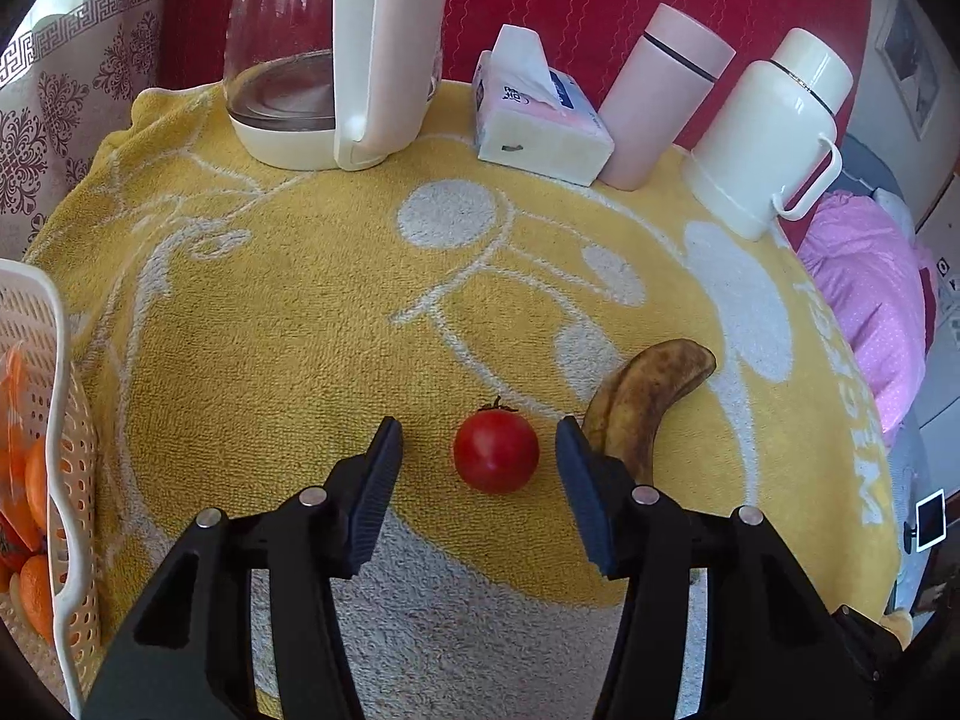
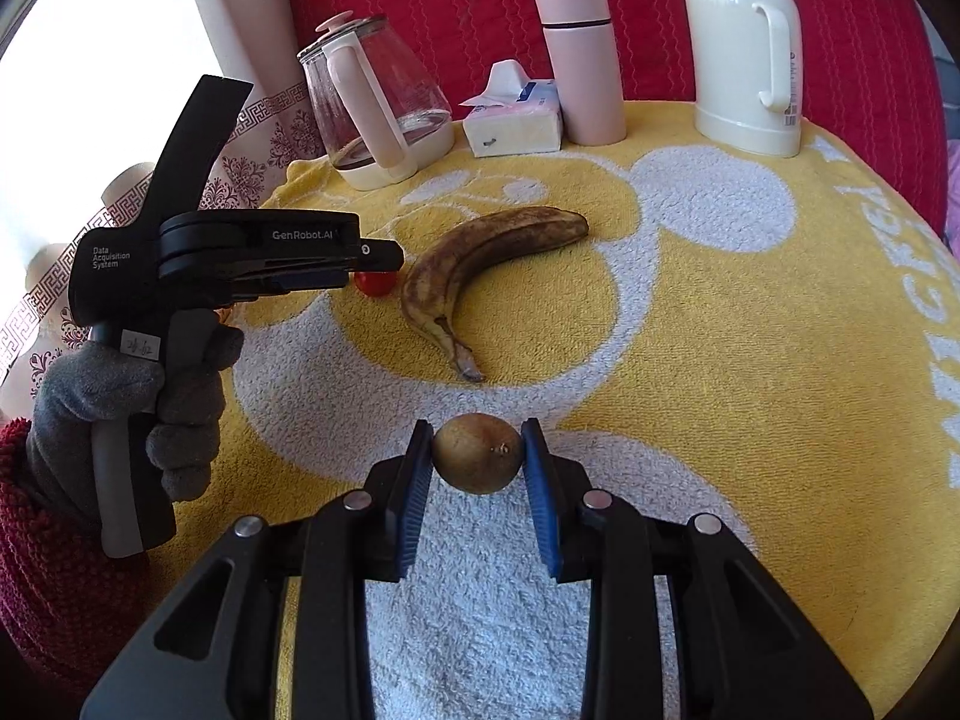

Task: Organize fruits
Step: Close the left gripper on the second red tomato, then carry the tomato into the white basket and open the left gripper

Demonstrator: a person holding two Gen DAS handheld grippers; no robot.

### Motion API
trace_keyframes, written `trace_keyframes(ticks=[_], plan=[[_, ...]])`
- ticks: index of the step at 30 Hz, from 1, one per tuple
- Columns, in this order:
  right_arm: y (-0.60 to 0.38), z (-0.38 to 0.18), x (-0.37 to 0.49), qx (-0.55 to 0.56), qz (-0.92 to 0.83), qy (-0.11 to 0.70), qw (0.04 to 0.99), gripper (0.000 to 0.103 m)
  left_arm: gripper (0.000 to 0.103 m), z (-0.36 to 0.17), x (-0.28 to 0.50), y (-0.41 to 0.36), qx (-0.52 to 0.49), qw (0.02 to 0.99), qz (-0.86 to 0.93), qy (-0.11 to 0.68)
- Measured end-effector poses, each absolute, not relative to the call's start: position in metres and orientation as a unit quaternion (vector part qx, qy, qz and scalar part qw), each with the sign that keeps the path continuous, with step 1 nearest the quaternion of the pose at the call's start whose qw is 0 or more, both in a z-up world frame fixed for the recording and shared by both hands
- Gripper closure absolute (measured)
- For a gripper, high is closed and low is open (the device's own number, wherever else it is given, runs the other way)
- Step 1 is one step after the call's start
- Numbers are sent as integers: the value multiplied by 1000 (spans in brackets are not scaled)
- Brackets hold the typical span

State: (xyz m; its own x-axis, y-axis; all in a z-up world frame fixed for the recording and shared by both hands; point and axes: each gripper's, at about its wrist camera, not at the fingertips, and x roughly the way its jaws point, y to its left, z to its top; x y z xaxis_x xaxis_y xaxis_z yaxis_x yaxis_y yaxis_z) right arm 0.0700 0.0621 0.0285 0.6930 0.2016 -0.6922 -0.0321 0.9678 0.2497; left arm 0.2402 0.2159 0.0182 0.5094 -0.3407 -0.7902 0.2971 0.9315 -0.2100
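Currently two fruits are being addressed at once. Tomato [image 1: 495, 450] sits on the yellow towel [image 1: 288, 312], just beside the stem end of the banana [image 1: 645, 402], on the side toward the basket [image 1: 60, 438]. Left gripper [image 1: 479, 450] is spread wide, one finger on either side of the tomato and neither pad touching it. Right gripper [image 2: 477, 453] is pinching a brown round fruit [image 2: 476, 453], likely a kiwi, which lies nearer the camera than the banana's stem tip; both blue pads meet its sides.

Risks, as judged: the left gripper's right finger stands very near the banana, so closing could nudge or drag it. The tomato is round and smooth, so an off-centre squeeze may squirt it out and roll it across the towel; too hard a squeeze could bruise it.

Basket, already holding orange fruit, stands well apart from the banana, beyond the tomato.
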Motion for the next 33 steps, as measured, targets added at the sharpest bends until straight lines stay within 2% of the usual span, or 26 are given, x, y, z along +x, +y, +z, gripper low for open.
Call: trace_keyframes(ticks=[4, 6, 24, 33], plan=[[62, 28, 70, 111, 63, 387, 913, 73, 65, 14, 242, 216, -26, 868, -185, 461], [62, 28, 70, 111, 63, 387, 913, 73, 74, 14, 241, 217, -32, 866, -192, 460], [60, 29, 69, 119, 62, 385, 913, 73, 74, 41, 213, 230, -35, 887, -182, 423], [60, 29, 69, 119, 62, 385, 913, 73, 74, 65, 191, 247, -29, 912, -151, 381]])
